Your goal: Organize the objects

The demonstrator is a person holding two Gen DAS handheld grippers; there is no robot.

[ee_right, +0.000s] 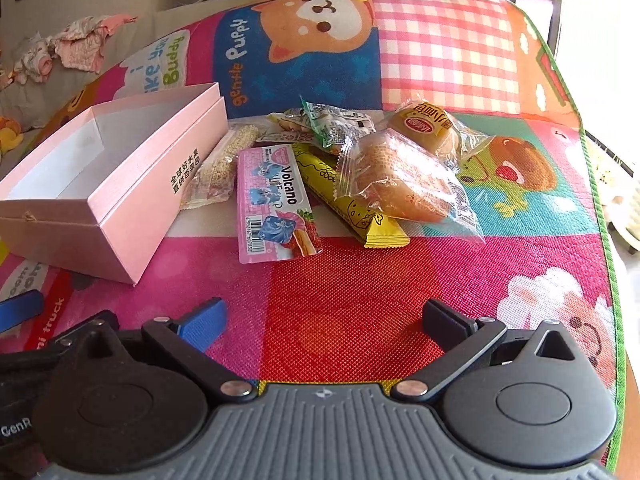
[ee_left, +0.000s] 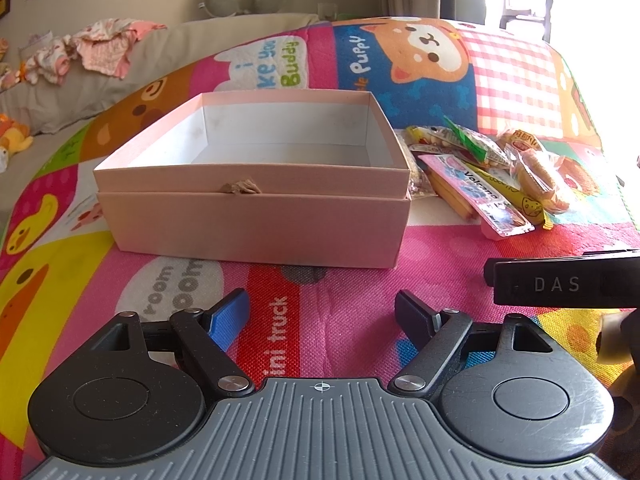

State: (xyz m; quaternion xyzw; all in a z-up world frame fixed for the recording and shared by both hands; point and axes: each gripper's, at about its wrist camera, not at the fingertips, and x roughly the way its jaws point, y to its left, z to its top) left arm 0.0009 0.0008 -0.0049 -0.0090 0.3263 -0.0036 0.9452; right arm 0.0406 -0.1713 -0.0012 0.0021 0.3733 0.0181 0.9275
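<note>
On our left, the left hand-held gripper [ee_left: 322,316] hovers with its fingers spread and nothing between them, facing the long side of the open pink rectangular cardboard box [ee_left: 256,216], which sits empty on the colourful cartoon play mat [ee_right: 340,300]. Just right of the box lies the heap of wrapped snacks. The right hand-held gripper [ee_right: 324,320], likewise spread and empty, is the nearer one: the flat pink Volcano wafer packet [ee_right: 276,204] lies ahead and slightly left of it, its long axis running roughly away from us.
</note>
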